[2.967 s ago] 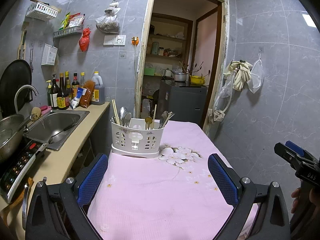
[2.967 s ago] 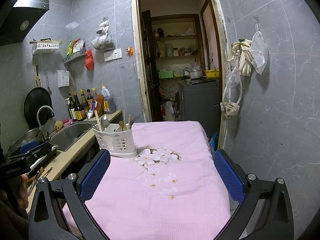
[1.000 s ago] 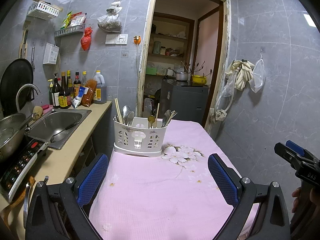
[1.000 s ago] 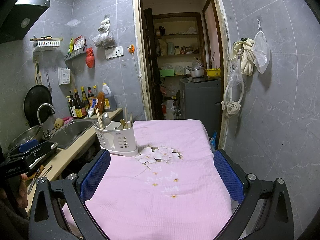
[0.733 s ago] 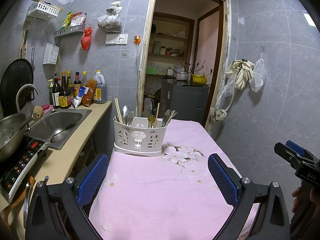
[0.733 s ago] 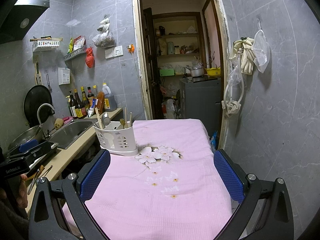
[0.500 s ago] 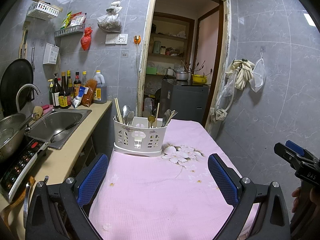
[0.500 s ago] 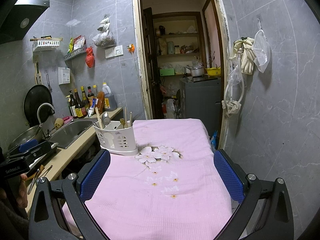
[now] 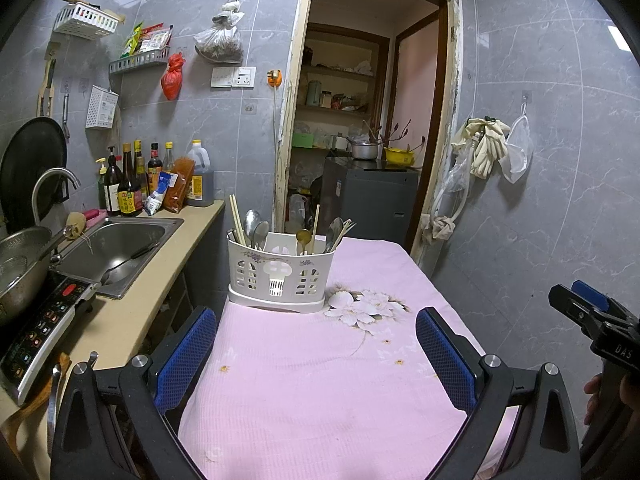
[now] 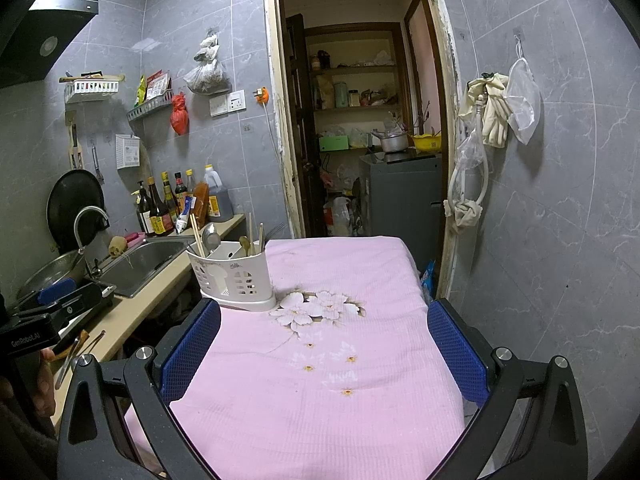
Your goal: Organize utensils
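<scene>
Left wrist: white slotted caddy (image 9: pixel 280 280) upright, utensils (image 9: pixel 256 230) inside.

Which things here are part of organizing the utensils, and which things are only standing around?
For the job: white holder, chopsticks, spoons, left gripper and right gripper, both open.

Just around: sauce bottles, sink, hanging gloves, pink cloth.

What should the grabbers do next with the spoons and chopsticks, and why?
Probably move the left gripper forward toward the caddy. Both it and the right gripper are open and empty, held back over the pink cloth. The spoons and chopsticks stand mixed in the caddy's compartments, and it sits nearer the left gripper's side.
</scene>
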Action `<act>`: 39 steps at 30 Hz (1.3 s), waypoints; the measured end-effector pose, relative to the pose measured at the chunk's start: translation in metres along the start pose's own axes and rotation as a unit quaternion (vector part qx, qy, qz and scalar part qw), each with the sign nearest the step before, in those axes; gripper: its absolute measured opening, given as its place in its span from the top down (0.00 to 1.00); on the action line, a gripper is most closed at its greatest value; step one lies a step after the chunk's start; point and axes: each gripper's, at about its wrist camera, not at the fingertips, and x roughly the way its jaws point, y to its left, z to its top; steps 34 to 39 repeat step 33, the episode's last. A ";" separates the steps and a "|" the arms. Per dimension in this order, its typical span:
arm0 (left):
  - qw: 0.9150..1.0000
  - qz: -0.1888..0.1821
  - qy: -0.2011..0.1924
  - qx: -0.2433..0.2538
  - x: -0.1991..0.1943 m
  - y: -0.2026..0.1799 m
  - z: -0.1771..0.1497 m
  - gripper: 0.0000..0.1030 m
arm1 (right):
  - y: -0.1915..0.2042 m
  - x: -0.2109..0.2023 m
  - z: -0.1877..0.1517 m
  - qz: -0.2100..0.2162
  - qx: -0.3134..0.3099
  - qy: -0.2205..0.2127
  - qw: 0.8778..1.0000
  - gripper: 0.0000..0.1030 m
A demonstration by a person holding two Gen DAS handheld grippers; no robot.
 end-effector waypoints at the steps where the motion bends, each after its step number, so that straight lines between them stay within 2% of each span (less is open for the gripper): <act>1: 1.000 0.000 0.000 0.000 -0.001 0.000 0.000 0.02 | 0.000 0.001 0.000 0.000 0.000 0.000 1.000 0.01; 39: 1.000 0.007 0.001 -0.001 -0.006 0.010 -0.008 0.02 | 0.001 -0.001 0.002 -0.001 -0.003 0.003 1.000 0.01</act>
